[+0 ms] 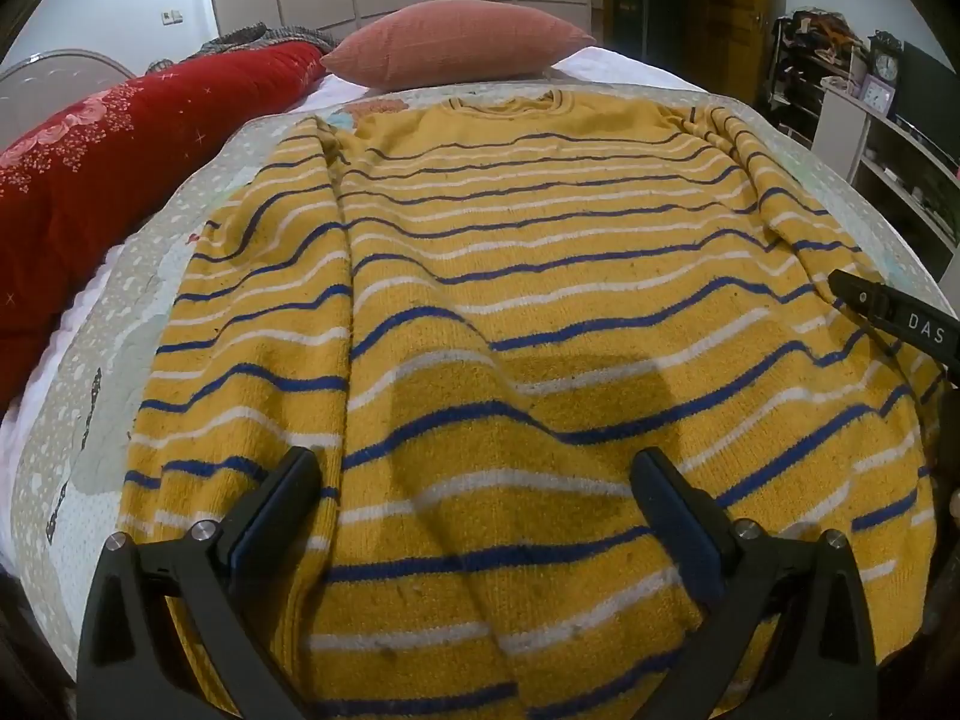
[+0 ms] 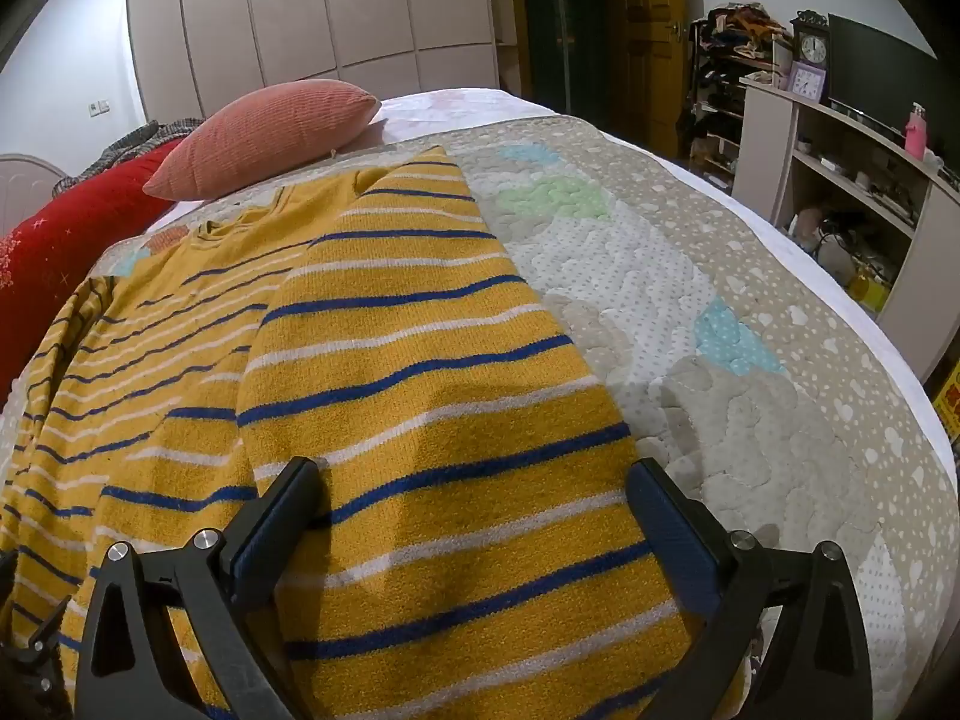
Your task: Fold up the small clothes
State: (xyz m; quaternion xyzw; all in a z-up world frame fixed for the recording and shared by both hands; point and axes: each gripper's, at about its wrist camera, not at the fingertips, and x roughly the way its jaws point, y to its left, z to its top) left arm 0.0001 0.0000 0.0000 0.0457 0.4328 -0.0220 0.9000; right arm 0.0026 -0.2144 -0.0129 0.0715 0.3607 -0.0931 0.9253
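Observation:
A yellow sweater [image 1: 510, 276] with blue and white stripes lies flat on the quilted bedspread [image 1: 108, 360], collar toward the pillow. Its left sleeve is folded along the body. My left gripper [image 1: 480, 480] is open, jaws wide apart, just above the sweater's lower hem. My right gripper [image 2: 474, 492] is open over the right sleeve [image 2: 420, 330], which lies folded along the sweater's right edge. One finger of the right gripper [image 1: 894, 318] shows at the right edge of the left wrist view. The sweater also shows in the right wrist view [image 2: 180, 324].
A pink pillow [image 1: 456, 42] lies beyond the collar. A red blanket [image 1: 120, 144] runs along the bed's left side. A shelf unit [image 2: 840, 180] with clocks stands right of the bed. Bare quilt [image 2: 720, 330] lies right of the sweater.

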